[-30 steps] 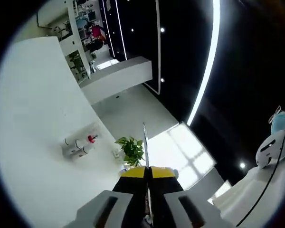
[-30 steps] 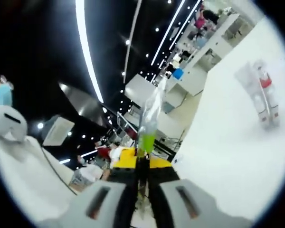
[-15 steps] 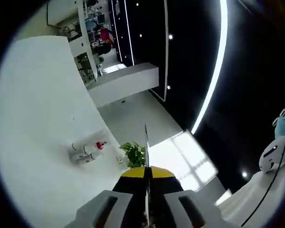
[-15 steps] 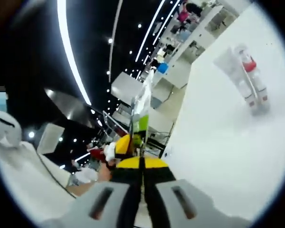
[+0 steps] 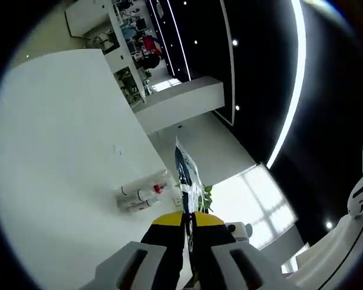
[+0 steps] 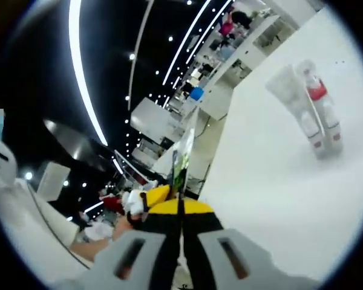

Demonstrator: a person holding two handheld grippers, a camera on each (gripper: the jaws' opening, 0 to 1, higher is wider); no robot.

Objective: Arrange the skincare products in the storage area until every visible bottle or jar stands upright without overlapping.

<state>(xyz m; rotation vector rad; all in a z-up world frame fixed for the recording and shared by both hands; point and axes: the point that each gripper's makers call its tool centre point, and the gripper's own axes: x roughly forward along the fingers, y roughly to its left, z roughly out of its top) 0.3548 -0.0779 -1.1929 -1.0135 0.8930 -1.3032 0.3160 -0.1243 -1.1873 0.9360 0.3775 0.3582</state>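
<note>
Cylindrical white bottles (image 5: 140, 197) (image 6: 308, 112) with red caps, clustered touching on a smooth white table (image 5: 54, 157) (image 6: 278, 193): centre-low in the left gripper view, upper right in the right gripper view. Flat printed sachet (image 5: 186, 175) pinched edge-on in the left gripper (image 5: 188, 220), jaws closed. Thin glossy green-and-clear sachet (image 6: 181, 160) clamped in the right gripper (image 6: 180, 208).

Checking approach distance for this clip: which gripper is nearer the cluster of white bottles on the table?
Hard to say; neither touches the white bottles. They lie just beyond the left gripper, to its left, and well right of the right gripper.
</note>
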